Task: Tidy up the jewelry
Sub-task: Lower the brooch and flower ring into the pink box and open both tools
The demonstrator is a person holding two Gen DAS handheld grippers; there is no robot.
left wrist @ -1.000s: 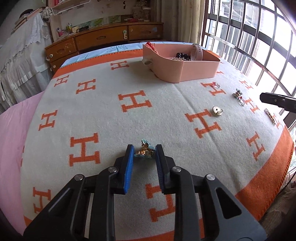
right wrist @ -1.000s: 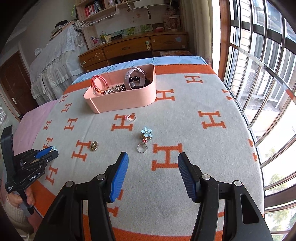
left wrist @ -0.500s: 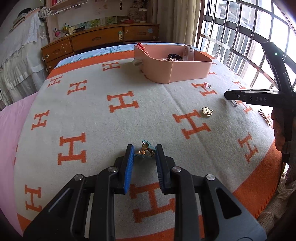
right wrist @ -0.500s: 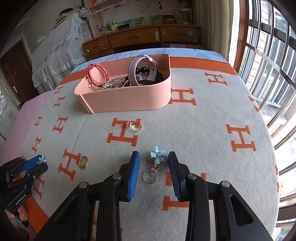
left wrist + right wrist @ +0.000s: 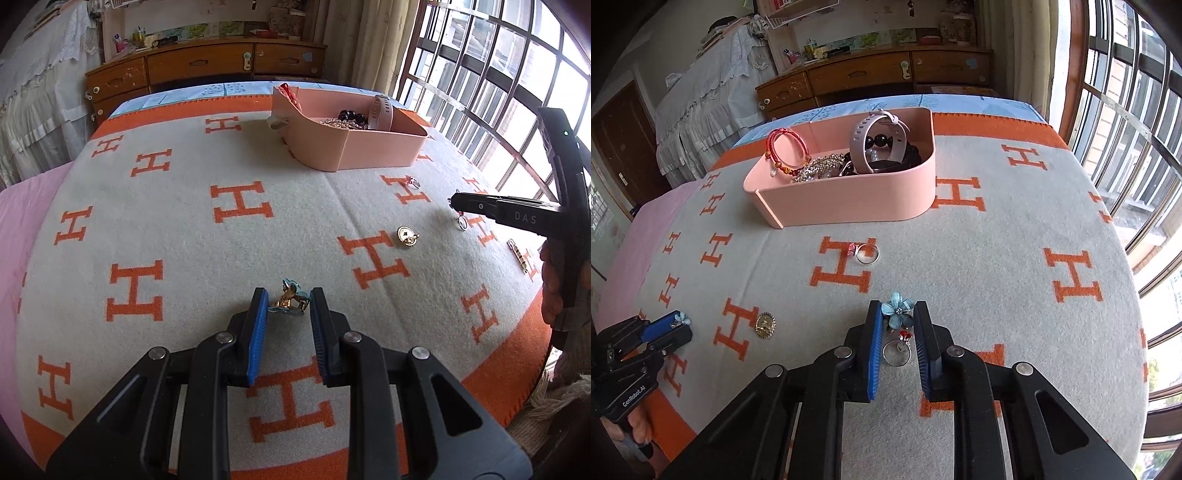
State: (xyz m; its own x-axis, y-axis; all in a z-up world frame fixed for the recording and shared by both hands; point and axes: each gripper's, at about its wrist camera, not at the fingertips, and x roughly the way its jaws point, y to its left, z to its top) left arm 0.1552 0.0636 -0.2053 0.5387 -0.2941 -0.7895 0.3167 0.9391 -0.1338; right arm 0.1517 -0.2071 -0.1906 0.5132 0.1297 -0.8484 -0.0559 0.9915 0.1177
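A bedroom with a wooden dresser [image 5: 207,70] along the back wall and barred windows on the right frames a bed spread with a grey blanket [image 5: 184,236] patterned in orange H letters.

In the left wrist view, the left claw [image 5: 286,306] sits low in the centre of the frame, its blue pads pinching a small gold and teal charm [image 5: 290,299] lifted just above the blanket, presumably so it can be carried to the box. The pink box [image 5: 369,151] stands in the upper middle, already holding bracelets and a watch, which suggests it is the collecting place. To the right of centre a gold pendant [image 5: 406,235] lies loose on the blanket, a ring with a red stone [image 5: 413,181] sits nearer the box, and a bar-shaped clip [image 5: 519,255] lies at the right edge. The other tool reaches in from the right edge.

In the right wrist view, the right claw [image 5: 897,325] is low in the centre, its pads narrowed around a blue flower ring [image 5: 897,314] that rests on the blanket; whether they already press on it I cannot tell. The approach from above, with one pad on either side of the flower, seems meant to grip the bulky part rather than the thin band. The red-stone ring lies above it, the pink box in the upper middle, the gold pendant at lower left, close to the left claw.
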